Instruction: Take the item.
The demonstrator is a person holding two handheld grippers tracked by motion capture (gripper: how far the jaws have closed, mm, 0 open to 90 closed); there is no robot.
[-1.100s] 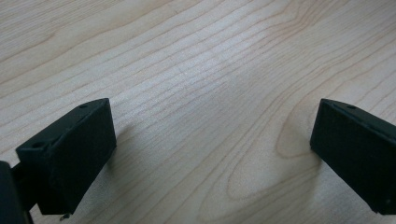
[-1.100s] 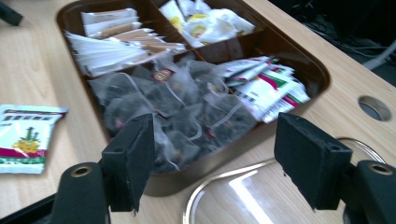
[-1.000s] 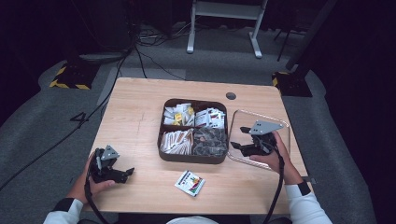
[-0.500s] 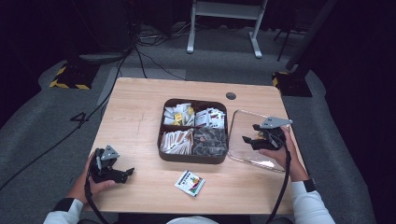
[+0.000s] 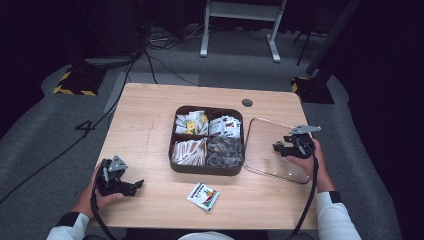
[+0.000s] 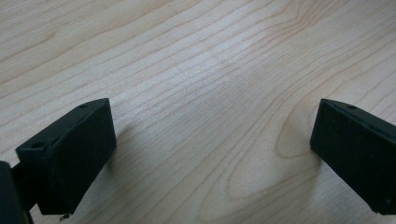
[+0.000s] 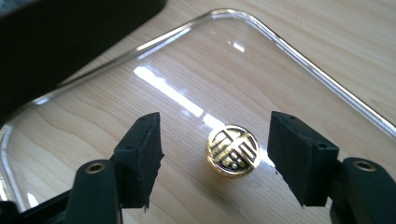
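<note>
— So where does the right gripper (image 7: 215,158) stand?

— Over the clear, rounded-square plastic lid (image 5: 265,137) that lies flat on the light wooden table (image 5: 150,115), just right of the dark brown four-compartment tray (image 5: 208,170). Its jaws have just been closing, yet they are apart, and the round gold knob with a black pattern (image 7: 233,150) at the lid's centre sits between them, touched by neither pad.

— And the left gripper (image 6: 210,154)?

— It rests near the table's front left corner, well apart from the tray, jaws spread wide with bare wood grain between them.

— What is in the tray?

— Small sachets: white and yellow ones in the far compartments, pale brown ones at near left, dark ones at near right. One white sachet with a coloured print (image 5: 203,195) lies on the table just in front of the tray.
</note>
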